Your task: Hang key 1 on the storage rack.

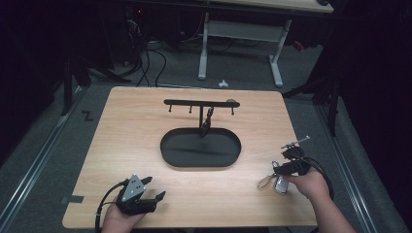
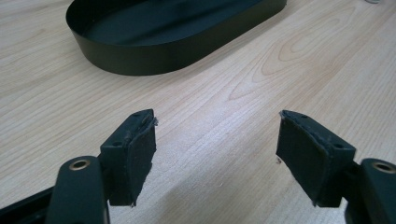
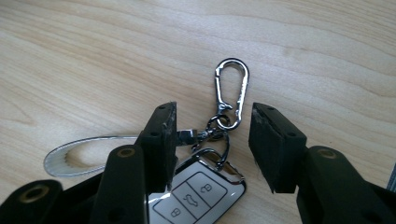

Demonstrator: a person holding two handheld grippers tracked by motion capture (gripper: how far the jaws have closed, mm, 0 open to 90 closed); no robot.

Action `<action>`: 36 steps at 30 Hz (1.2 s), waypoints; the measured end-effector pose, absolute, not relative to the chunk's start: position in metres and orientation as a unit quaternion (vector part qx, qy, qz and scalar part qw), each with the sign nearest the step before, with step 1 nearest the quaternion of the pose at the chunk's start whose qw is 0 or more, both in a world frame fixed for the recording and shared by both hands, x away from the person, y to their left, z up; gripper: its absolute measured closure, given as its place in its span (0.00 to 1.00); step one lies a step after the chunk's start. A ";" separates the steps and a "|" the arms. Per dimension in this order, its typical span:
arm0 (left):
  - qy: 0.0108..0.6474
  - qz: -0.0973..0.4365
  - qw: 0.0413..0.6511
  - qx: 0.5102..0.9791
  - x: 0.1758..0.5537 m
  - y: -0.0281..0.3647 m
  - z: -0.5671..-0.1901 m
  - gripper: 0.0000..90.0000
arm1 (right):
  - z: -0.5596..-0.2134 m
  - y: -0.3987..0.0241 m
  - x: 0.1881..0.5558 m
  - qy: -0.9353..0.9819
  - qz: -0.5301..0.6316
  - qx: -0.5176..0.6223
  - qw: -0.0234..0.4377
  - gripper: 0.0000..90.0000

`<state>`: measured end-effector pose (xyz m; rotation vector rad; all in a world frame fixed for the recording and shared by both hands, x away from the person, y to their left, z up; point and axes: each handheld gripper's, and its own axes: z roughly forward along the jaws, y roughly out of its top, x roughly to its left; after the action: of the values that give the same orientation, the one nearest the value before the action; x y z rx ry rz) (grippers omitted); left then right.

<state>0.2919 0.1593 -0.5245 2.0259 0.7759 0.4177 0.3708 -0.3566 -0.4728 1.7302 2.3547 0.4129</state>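
Car key fob (image 3: pixel 194 198) lies on the table's (image 1: pixel 145 145) right side, near the front edge, well clear of the oval tray (image 1: pixel 200 148) and its hook stand (image 1: pixel 201 103). My left gripper (image 2: pixel 215 154) rests released and empty. My right gripper (image 3: pixel 212 142) straddles the fob's rings, jaws apart, gripping nothing yet. I judge this the pickup; next I must clench squarely. The carabiner (image 3: pixel 232 88) points away from me, in line with the fob.
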 end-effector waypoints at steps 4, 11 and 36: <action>0.313 0.166 0.447 0.821 0.292 0.159 -0.525 0.32 | -0.475 -0.361 0.375 0.791 0.138 0.590 0.089 0.63; 0.313 0.166 0.447 0.822 0.292 0.159 -0.525 0.32 | -0.478 -0.363 0.385 0.784 0.129 0.603 0.070 0.69; 0.310 0.163 0.447 0.823 0.292 0.158 -0.525 0.33 | -0.487 -0.352 0.398 0.808 0.092 0.581 0.040 0.83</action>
<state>0.2917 0.1583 -0.5252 2.0382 0.7673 0.4043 0.3984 -0.3516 -0.4873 1.7796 2.4749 0.2812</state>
